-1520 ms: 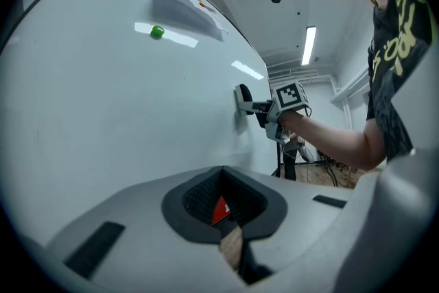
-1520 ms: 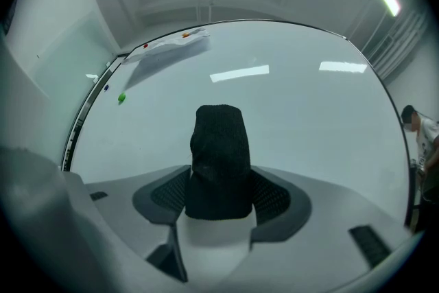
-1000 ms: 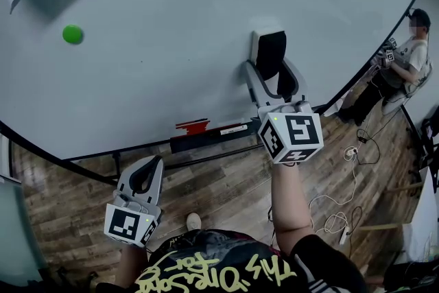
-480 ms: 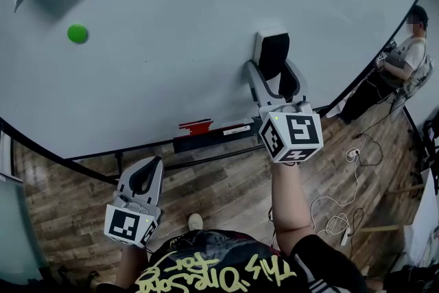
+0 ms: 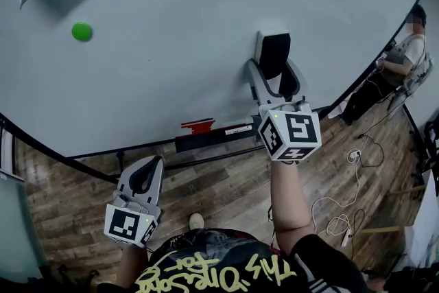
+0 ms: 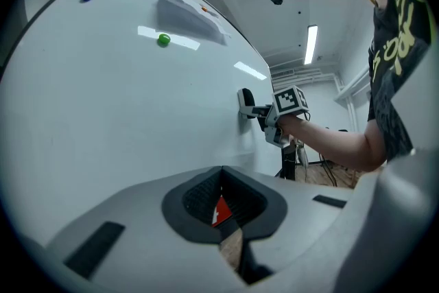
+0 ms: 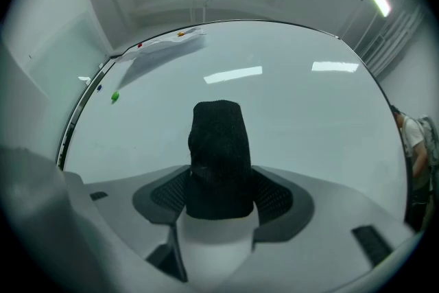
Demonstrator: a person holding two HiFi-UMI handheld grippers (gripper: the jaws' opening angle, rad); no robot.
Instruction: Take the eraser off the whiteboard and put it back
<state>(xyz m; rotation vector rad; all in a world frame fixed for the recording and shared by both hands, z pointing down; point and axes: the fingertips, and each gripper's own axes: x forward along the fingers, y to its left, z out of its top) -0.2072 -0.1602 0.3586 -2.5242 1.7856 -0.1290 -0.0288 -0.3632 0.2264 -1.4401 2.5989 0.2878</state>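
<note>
Eraser (image 7: 217, 141) lower end within right gripper (image 7: 218, 199)

The whiteboard (image 5: 171, 79) is pale grey-white, with a green magnet (image 5: 81, 31) at upper left. The eraser (image 5: 273, 55) is black (white casing behind). Brown woodgrain planks pattern the floor (image 5: 219, 189); lower centre, a red strip (image 5: 197, 125).

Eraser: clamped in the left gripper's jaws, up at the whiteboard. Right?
Not quite. The eraser is clamped in the jaws of the right gripper, not the left, up at the whiteboard. The right gripper view shows it between those jaws. In the left gripper view, the left gripper has its jaws together on nothing.
</note>
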